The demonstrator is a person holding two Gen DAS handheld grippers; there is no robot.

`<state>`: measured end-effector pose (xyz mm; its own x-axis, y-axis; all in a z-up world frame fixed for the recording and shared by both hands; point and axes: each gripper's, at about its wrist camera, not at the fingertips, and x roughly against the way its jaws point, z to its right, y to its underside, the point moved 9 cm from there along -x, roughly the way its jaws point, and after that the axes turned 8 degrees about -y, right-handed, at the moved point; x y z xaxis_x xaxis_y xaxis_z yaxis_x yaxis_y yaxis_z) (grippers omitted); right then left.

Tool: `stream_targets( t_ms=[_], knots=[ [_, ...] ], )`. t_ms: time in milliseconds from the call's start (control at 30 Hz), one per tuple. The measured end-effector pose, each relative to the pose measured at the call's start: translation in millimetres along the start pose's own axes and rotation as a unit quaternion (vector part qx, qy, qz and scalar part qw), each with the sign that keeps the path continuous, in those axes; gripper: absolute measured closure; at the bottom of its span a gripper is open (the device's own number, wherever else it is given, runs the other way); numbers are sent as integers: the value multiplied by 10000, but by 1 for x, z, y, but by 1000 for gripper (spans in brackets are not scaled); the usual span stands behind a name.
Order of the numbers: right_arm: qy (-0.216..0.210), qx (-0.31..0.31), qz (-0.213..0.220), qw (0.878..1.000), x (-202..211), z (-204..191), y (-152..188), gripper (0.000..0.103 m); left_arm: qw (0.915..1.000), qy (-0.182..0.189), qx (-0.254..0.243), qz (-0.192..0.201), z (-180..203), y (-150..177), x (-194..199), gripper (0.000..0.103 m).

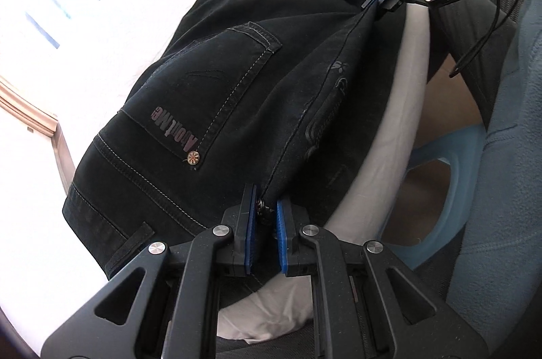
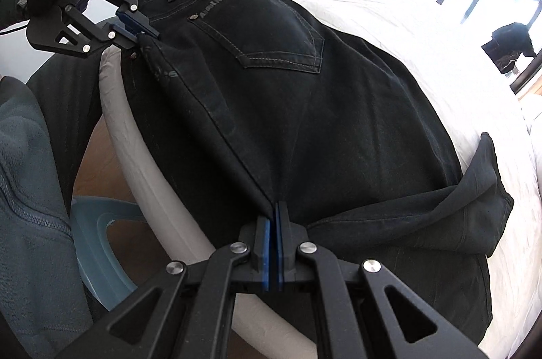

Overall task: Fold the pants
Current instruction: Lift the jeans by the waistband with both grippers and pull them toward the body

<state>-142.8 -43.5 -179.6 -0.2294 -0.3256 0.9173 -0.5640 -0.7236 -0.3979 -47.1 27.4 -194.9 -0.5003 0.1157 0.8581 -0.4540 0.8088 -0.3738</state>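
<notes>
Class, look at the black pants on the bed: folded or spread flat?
Folded lengthwise: the pants show one back pocket; both grippers pinch the fold edge.

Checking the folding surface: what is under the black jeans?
The black jeans lie on a white bedsheet, which shows all around them. Their near edge is pinched by the left gripper and right gripper. The sheet directly beneath is covered.

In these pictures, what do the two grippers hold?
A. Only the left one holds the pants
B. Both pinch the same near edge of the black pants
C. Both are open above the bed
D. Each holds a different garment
B: the left gripper and the right gripper each clamp the near edge of the black pants, pulling it taut between them.
</notes>
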Motion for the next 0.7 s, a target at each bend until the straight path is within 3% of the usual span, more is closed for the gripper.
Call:
stream_targets(
  t_ms=[500,700],
  knots=[
    [155,227,-204,9994,-8,-17,7,100,9999,139,-71,-69,14,10,6,94],
    [147,214,-274,9993,-17,-14,5,99,9999,108,32,-122,16,11,-9,93]
  ],
)
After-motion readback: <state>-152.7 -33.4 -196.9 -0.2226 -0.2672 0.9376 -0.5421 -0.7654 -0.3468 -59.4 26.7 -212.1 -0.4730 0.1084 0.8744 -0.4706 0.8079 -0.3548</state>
